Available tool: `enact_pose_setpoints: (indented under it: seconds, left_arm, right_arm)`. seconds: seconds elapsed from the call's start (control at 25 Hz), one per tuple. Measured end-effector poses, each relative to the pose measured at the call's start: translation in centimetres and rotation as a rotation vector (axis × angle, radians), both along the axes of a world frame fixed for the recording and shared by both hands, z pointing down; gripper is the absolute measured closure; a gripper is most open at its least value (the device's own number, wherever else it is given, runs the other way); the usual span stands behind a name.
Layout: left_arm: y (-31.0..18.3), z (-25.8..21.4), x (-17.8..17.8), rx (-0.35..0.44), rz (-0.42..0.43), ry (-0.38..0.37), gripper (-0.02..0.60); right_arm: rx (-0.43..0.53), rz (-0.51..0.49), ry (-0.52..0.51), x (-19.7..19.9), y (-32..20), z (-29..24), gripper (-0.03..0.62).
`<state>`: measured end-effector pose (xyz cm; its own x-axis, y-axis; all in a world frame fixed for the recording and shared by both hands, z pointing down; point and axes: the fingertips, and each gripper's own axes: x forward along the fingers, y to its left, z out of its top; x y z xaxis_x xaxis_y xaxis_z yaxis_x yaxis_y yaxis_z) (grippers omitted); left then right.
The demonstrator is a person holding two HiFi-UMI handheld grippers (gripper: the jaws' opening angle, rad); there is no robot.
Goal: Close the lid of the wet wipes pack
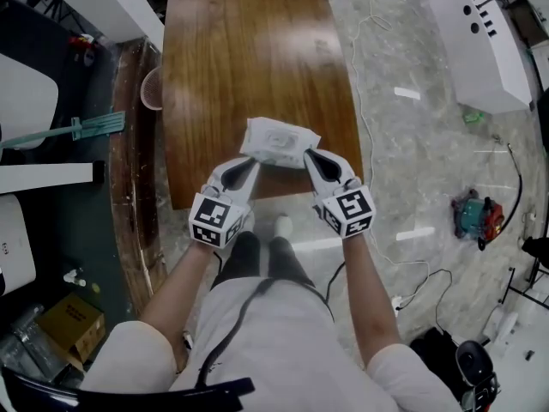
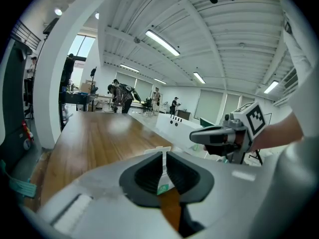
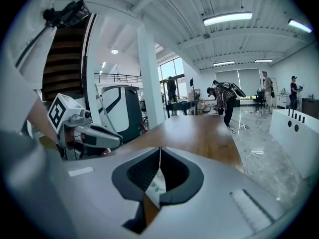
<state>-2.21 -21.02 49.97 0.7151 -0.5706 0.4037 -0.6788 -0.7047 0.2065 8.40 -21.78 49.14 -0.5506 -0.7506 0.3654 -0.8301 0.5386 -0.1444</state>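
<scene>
A white wet wipes pack (image 1: 279,142) is held over the near edge of the brown wooden table (image 1: 249,50), with both grippers on it. My left gripper (image 1: 250,163) is shut on the pack's near left edge. That edge shows as a thin white strip (image 2: 163,166) pinched between its dark pads. On the near right edge my right gripper (image 1: 310,156) is shut too, with crinkled white film (image 3: 157,183) between its pads. The pack's top faces up and its lid looks flat. Each gripper view shows the other gripper: the right one (image 2: 219,136) and the left one (image 3: 87,132).
A clear cup (image 1: 152,89) stands at the table's left edge. A long white counter (image 1: 476,33) is at the upper right. Cables and a red and teal device (image 1: 476,216) lie on the marble floor. A cardboard box (image 1: 70,324) sits at the lower left. People stand far off.
</scene>
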Motion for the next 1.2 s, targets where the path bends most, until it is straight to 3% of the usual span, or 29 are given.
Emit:
enact_pose_setpoints:
  seconds: [0.32,0.8,1.2]
  left_arm:
    - [-2.4,3.4,1.4,-0.017,0.013,-0.043,0.551]
    - [-2.7,7.5,2.4,-0.073,-0.030,-0.057,0.557]
    - [-3.6,8.9,2.3,-0.082,-0.057,-0.059,0.565]
  right_arm:
    - [-0.026,-0.020,0.011,0.9,-3.0,3.1,0.543]
    - [-0.077,-0.064,0.003,1.0,-3.7,7.7,0.424]
    - [-0.018,-0.145,0.022,-1.1,-5.8,7.3,0.401]
